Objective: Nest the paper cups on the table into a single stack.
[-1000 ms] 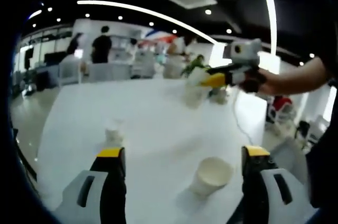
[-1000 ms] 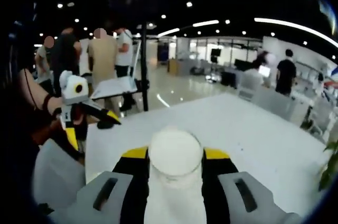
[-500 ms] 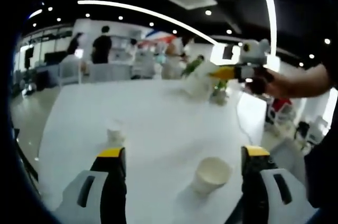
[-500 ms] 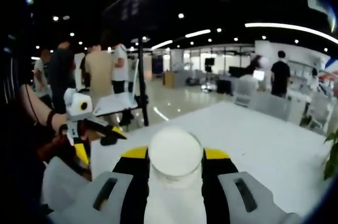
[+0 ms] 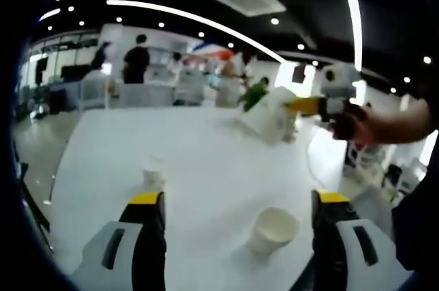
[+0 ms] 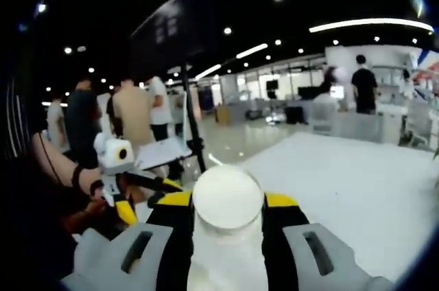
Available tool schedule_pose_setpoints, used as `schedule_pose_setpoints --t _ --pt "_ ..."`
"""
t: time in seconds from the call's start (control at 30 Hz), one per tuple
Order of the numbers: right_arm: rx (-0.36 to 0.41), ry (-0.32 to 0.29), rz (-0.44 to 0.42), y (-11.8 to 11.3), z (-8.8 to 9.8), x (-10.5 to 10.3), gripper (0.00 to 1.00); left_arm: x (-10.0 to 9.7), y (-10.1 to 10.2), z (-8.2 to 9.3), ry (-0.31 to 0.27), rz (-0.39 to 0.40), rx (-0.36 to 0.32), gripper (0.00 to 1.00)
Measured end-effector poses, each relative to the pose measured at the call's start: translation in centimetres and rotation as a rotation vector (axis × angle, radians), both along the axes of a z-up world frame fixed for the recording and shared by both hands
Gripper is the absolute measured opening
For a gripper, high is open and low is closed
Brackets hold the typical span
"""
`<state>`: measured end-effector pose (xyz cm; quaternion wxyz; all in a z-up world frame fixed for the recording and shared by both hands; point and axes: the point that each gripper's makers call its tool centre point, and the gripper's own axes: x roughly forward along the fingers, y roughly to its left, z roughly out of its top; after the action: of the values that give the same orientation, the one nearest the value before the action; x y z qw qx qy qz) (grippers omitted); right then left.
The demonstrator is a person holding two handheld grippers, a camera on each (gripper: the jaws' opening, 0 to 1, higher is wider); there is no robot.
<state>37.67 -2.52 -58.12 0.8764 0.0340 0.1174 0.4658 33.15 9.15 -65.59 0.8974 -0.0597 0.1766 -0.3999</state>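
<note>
In the left gripper view my left gripper [image 5: 233, 226] is open low over the white table [image 5: 206, 147]. A white paper cup [image 5: 272, 230] stands upright between its jaws, nearer the right one. A smaller-looking paper cup [image 5: 153, 173] stands farther off on the left. The right gripper [image 5: 317, 104] comes in from the right, holding a tilted paper cup [image 5: 267, 114] above the table's far side. In the right gripper view my right gripper [image 6: 228, 202] is shut on that paper cup [image 6: 228, 198], whose round bottom faces the camera. The left gripper [image 6: 127, 191] shows at the left, held by a hand.
Several people [image 6: 134, 116] stand beyond the table in an open office with desks and chairs. A dark pole [image 6: 192, 126] rises behind the table edge. A green plant [image 5: 255, 92] stands at the table's far end. A thin cable [image 5: 310, 160] lies along the right side.
The right gripper with its cup has risen and tilted more, moving right across the left gripper view. The right gripper view has tipped upward. The left gripper has hardly moved.
</note>
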Motion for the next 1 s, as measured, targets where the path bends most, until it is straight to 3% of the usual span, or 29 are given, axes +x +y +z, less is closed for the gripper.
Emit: schedule_pose_setpoints --t 0.27,0.63,1.0 --pt "0.108 0.055 -0.024 -0.3 -0.3 -1.1 0.34 -0.1 -0.7 1.1 -0.023 -0.011 -0.008 0.84" --pt "0.250 0.145 -0.041 -0.3 -1.4 -2.6 0.34 -1.3 -1.4 0.6 -0.010 -0.026 -0.005 0.82" --pt "0.255 0.140 -0.020 0.5 -0.9 -3.0 0.34 -1.5 -3.5 2.4 -0.030 -0.079 -0.027 0.74"
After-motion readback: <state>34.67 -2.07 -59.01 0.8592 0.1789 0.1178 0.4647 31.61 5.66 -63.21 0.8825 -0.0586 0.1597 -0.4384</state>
